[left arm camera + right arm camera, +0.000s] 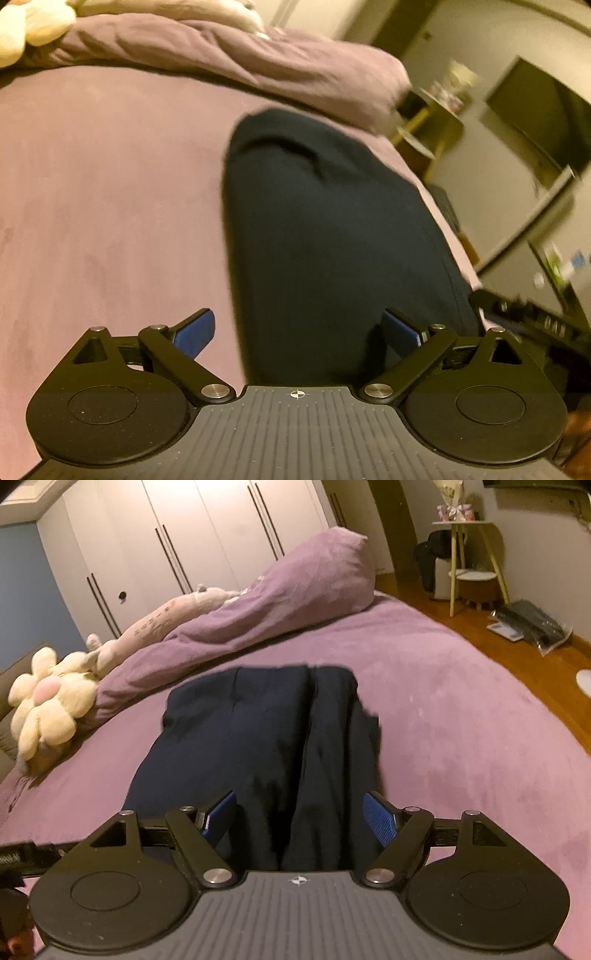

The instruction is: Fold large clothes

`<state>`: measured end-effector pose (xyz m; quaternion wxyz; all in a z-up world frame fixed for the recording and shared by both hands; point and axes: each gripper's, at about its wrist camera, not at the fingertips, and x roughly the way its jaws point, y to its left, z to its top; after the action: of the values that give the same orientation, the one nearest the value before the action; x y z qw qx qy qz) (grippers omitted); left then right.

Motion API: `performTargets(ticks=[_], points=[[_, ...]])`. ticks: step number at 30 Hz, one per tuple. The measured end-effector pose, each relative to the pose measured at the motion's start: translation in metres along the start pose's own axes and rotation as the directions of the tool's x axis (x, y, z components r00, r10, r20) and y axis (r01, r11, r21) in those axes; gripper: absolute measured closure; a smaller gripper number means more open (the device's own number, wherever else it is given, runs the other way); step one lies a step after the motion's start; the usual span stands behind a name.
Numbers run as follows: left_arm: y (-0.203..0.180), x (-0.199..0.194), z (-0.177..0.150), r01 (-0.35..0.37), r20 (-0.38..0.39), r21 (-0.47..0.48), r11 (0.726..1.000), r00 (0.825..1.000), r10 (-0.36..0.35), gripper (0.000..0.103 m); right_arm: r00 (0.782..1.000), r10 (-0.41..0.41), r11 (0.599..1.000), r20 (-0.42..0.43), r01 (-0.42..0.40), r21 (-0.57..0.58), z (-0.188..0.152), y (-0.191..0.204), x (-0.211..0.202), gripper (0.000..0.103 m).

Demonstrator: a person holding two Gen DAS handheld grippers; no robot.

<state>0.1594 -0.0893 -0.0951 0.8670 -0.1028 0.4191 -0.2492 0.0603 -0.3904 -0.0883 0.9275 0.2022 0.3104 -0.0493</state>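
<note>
A dark navy garment [266, 738] lies folded lengthwise into a long strip on the purple bed [461, 720]. It also shows in the left wrist view [325, 229]. My left gripper [297, 330] is open, its blue pads spread wide over the garment's near end. My right gripper [299, 816] is open too, its pads either side of the garment's near end. Neither gripper holds any cloth. Part of the right gripper shows at the right edge of the left wrist view [532, 317].
A bunched purple duvet [288, 590] lies across the far side of the bed, with a cream flower plush [48, 698] and a long pink plush [162, 616] beside it. White wardrobes [184, 535] stand behind. A small side table [469, 554] and a black bag [532, 624] stand on the wooden floor at right.
</note>
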Motion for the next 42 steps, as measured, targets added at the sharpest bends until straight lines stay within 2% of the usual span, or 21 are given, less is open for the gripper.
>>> performTargets(ticks=[3,5,6,9,10,13,14,15,17,19,20,22,24,26,28,31,35,37,38,39,42], points=[[-0.002,0.002,-0.01,-0.009,-0.009,-0.016,1.0,1.0,0.009,0.003,1.0,0.016,1.0,-0.005,-0.016,0.004,-0.002,0.005,-0.008,0.03],[0.0,0.007,-0.006,-0.006,-0.027,-0.057,0.998,1.0,0.004,0.003,1.0,0.001,1.0,-0.019,-0.001,-0.005,-0.001,0.011,-0.006,0.04],[-0.001,0.01,-0.005,-0.013,-0.037,-0.053,0.999,0.999,0.011,0.003,0.999,-0.023,0.999,-0.048,0.022,-0.024,-0.001,0.014,0.0,0.044],[-0.006,0.019,-0.01,-0.032,-0.054,0.013,0.999,0.998,0.032,0.002,0.986,-0.091,0.994,-0.14,0.082,-0.067,-0.011,0.012,0.023,0.044],[-0.003,0.023,-0.012,-0.027,-0.073,0.014,1.0,0.997,0.028,0.001,0.982,-0.088,0.995,-0.168,0.08,-0.057,-0.015,0.007,0.03,0.043],[0.021,0.03,-0.011,0.043,-0.116,-0.127,0.991,0.992,-0.057,0.001,0.982,-0.044,0.999,-0.186,0.039,-0.03,-0.013,-0.002,0.032,0.041],[0.029,0.028,-0.008,0.075,-0.115,-0.175,0.982,0.989,-0.096,0.002,0.983,-0.018,1.0,-0.185,0.016,-0.013,-0.007,-0.005,0.027,0.038],[0.036,0.022,-0.005,0.112,-0.095,-0.201,0.973,0.987,-0.133,0.004,0.986,0.023,1.0,-0.167,-0.02,0.019,0.0,-0.011,0.018,0.03],[0.049,0.011,0.003,0.134,-0.045,-0.21,0.968,0.988,-0.147,0.004,0.989,0.081,0.995,-0.124,-0.073,0.066,0.011,-0.023,0.005,0.021],[0.063,0.008,0.015,0.133,-0.004,-0.229,0.964,0.99,-0.138,0.004,0.989,0.106,0.99,-0.099,-0.096,0.104,0.021,-0.038,0.001,0.012],[0.072,0.011,0.021,0.129,0.002,-0.263,0.956,0.991,-0.133,0.004,0.988,0.117,0.985,-0.105,-0.102,0.138,0.026,-0.047,0.005,0.012],[0.089,0.028,0.032,0.174,-0.005,-0.348,0.921,0.982,-0.188,0.004,0.977,0.164,0.967,-0.137,-0.132,0.217,0.032,-0.065,0.023,0.012],[0.096,0.046,0.039,0.18,-0.042,-0.411,0.894,0.976,-0.216,0.004,0.966,0.188,0.939,-0.176,-0.125,0.319,0.035,-0.085,0.048,0.012],[0.097,0.064,0.047,0.2,-0.068,-0.421,0.885,0.966,-0.251,0.004,0.953,0.236,0.904,-0.191,-0.143,0.402,0.032,-0.1,0.067,0.012],[0.096,0.075,0.053,0.218,-0.07,-0.426,0.878,0.96,-0.272,0.004,0.939,0.282,0.874,-0.199,-0.165,0.457,0.03,-0.108,0.083,0.017],[0.09,0.093,0.055,0.253,-0.07,-0.45,0.857,0.946,-0.316,0.003,0.924,0.317,0.854,-0.214,-0.18,0.489,0.024,-0.109,0.103,0.026],[0.089,0.111,0.059,0.254,-0.071,-0.47,0.845,0.944,-0.323,0.003,0.914,0.349,0.836,-0.205,-0.205,0.509,0.02,-0.11,0.118,0.037],[0.092,0.111,0.059,0.254,-0.064,-0.479,0.84,0.945,-0.322,0.009,0.911,0.359,0.837,-0.202,-0.219,0.501,0.021,-0.107,0.122,0.047],[0.09,0.11,0.06,0.25,-0.063,-0.469,0.847,0.947,-0.314,0.014,0.908,0.368,0.837,-0.199,-0.231,0.496,0.022,-0.106,0.123,0.053],[0.09,0.105,0.06,0.246,-0.065,-0.46,0.853,0.949,-0.309,0.019,0.906,0.375,0.838,-0.195,-0.241,0.49,0.023,-0.105,0.122,0.056],[0.085,0.095,0.064,0.252,-0.055,-0.44,0.862,0.95,-0.306,0.026,0.907,0.377,0.844,-0.188,-0.253,0.473,0.027,-0.099,0.121,0.061]])
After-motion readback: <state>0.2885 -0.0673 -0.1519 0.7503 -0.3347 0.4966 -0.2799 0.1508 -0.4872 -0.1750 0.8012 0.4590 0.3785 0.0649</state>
